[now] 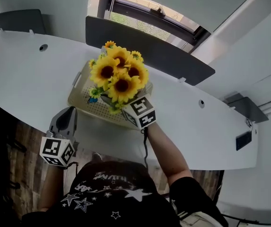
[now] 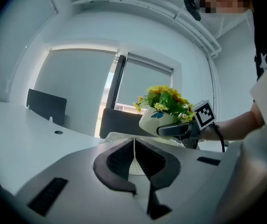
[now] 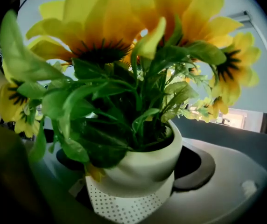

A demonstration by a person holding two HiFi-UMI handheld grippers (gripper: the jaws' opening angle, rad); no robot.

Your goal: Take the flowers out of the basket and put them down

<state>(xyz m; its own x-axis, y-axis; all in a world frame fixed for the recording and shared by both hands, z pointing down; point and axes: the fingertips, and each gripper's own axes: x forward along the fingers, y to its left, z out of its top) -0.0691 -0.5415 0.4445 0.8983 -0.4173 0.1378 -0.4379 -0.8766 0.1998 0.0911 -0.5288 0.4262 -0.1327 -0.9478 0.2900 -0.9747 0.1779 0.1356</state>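
A bunch of yellow sunflowers [image 1: 119, 74] stands in a cream pot [image 2: 153, 120] with a blue butterfly on it. My right gripper [image 1: 126, 107] is shut on the pot and holds it just above a cream perforated basket [image 1: 84, 107] on the white table [image 1: 22, 74]. In the right gripper view the pot [image 3: 143, 164] fills the space between the dark pads [image 3: 196, 164], with the basket mesh [image 3: 124, 206] below it. My left gripper [image 1: 68, 113] hovers at the table's front edge, left of the basket, empty. Its jaws [image 2: 134, 148] are pressed together.
A dark grey divider panel [image 1: 145, 46] runs along the table's back behind the basket, and a second one [image 1: 19, 19] stands at the far left. Two cable holes [image 1: 43, 47] [image 1: 201, 103] sit in the tabletop. A window lies beyond.
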